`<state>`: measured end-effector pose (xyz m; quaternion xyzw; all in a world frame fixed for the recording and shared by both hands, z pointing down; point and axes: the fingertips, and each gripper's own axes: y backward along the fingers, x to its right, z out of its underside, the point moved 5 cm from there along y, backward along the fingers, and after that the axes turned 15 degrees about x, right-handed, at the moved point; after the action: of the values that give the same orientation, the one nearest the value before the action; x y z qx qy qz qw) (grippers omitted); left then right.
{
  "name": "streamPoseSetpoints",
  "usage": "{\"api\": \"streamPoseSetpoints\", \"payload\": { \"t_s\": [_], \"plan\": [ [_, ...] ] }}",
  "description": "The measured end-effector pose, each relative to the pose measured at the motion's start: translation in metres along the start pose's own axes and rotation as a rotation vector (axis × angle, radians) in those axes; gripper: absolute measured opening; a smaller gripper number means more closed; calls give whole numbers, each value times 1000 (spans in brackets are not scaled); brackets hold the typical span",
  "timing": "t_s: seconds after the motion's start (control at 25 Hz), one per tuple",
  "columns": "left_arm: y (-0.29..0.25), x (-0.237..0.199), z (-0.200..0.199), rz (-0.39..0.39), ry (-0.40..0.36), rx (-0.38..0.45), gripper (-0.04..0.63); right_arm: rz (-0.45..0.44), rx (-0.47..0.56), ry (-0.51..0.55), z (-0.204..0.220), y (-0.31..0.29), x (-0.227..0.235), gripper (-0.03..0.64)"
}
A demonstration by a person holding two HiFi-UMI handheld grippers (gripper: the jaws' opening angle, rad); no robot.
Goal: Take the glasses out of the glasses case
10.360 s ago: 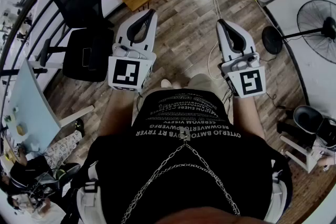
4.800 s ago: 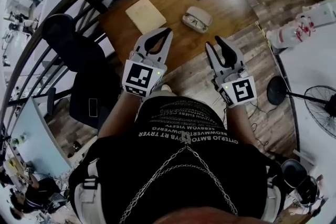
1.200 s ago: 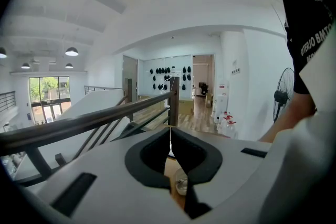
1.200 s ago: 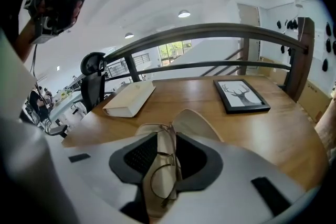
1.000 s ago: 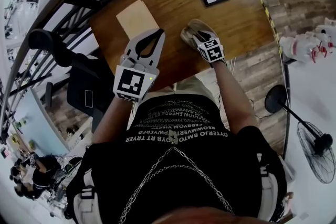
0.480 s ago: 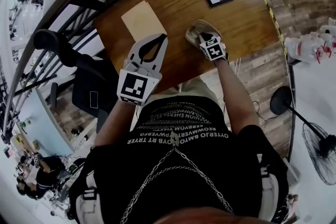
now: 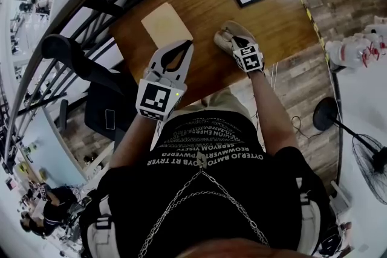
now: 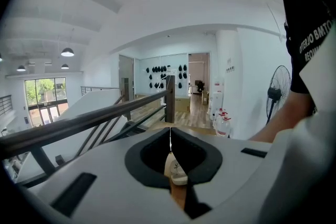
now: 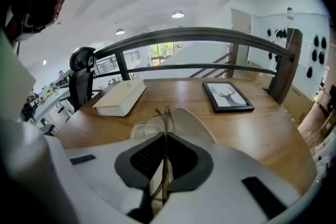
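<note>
The glasses (image 9: 166, 113) sat clamped in my right gripper (image 9: 165, 136), whose jaws had just been closing on the thin frame, at the open glasses case (image 9: 191, 123) by the desk's (image 7: 205, 3) near edge. My left gripper (image 7: 183, 47), jaws together on nothing, hung over that same edge, left of the case.

glasses (image 9: 166, 114): only a thin frame and one lens rim show above the glasses case (image 9: 191, 123); the rest is behind the right hand-held gripper (image 9: 165, 135)
glasses case, head view: near end covered by that hand-held gripper
fan (image 7: 370, 165): well right of the case, cut by the edge
</note>
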<state>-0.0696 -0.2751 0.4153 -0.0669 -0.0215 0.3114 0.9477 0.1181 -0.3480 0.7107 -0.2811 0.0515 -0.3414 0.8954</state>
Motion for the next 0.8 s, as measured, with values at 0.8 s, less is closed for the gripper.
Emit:
{"api": "streamPoseSetpoints", "payload": {
  "t_s": [0.8],
  "plan": [
    [54, -1, -16, -3, -25, 86, 29, 44, 310, -9, -89, 98, -64, 25]
  ]
}}
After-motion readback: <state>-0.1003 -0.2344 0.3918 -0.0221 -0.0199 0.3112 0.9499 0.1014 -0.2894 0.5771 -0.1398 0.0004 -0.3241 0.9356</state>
